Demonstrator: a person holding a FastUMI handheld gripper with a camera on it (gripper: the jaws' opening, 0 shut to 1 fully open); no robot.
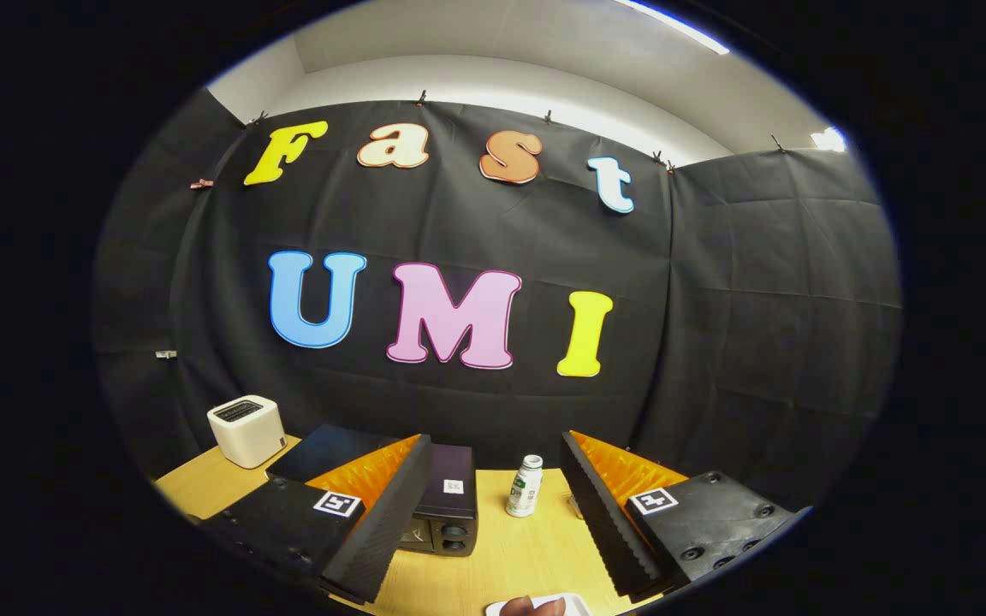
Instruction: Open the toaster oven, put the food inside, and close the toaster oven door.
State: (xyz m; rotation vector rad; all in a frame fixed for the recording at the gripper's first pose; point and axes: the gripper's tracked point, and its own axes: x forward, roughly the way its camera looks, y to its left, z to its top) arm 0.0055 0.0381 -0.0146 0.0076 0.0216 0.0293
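The jaws (493, 505) are spread wide and hold nothing, hanging above the wooden bench (536, 556). The toaster oven (446, 505) is a black box with dark knobs on its front and a small white sticker on top; it sits on the bench just beyond the left finger, which hides part of it, and whether its door is open I cannot tell. A small white bottle (525, 486) stands upright between the fingers, further off. A white cube-shaped appliance (246, 429) sits well beyond the left finger. Beneath the jaws, food on a white plate (537, 606) is barely visible.
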